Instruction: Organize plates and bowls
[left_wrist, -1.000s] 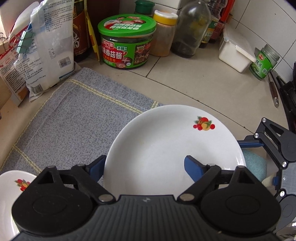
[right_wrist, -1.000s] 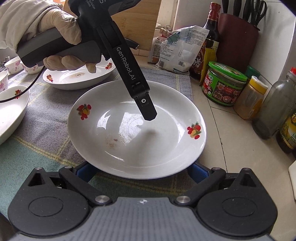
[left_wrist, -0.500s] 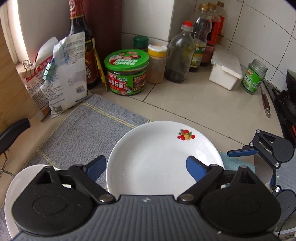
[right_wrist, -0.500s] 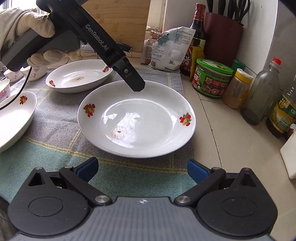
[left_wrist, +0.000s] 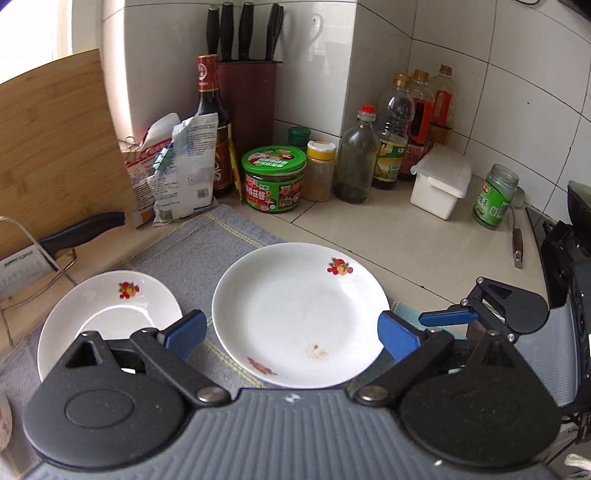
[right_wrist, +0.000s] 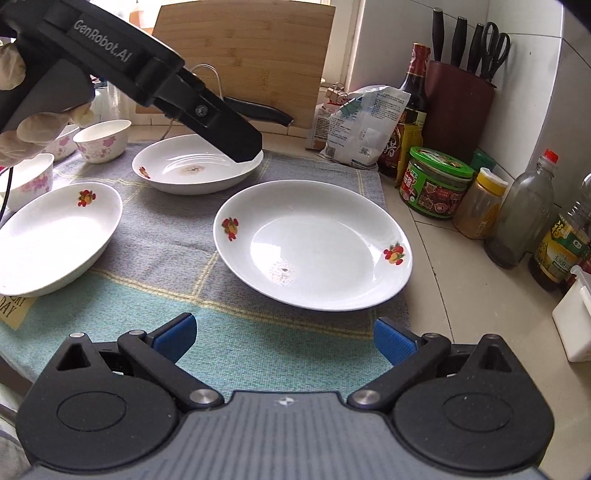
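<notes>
Plates and bowls sit spread over a grey and teal checked cloth (right_wrist: 177, 243) on a tiled kitchen counter. Nearest both cameras is a large white plate (right_wrist: 314, 243) with fruit motifs on its rim and a few brown crumbs in its well; it lies flat on the cloth close to the cloth's right edge, touched by neither tool.

In the left wrist view the left gripper (left_wrist: 291, 336) has its blue-padded jaws opening, and the pads frame the plate's near rim without touching it; nothing is between them. A second white plate (left_wrist: 107, 317) lies just left of it on the cloth. From the right wrist camera this gripper appears as a black tool held in a gloved hand (right_wrist: 33, 129), raised above the far plate.

The right gripper (right_wrist: 284, 338) hangs over the teal part of the cloth with jaws spread wide and empty, short of the large plate's near rim.

Further left in the right wrist view are an oval white dish (right_wrist: 51, 240) and several floral bowls (right_wrist: 101, 142). Behind the cloth stand a green-lidded sauce jar (left_wrist: 273, 179), a soy sauce bottle (left_wrist: 212, 125), a knife block (left_wrist: 245, 99) and a bamboo cutting board (left_wrist: 55, 147).
</notes>
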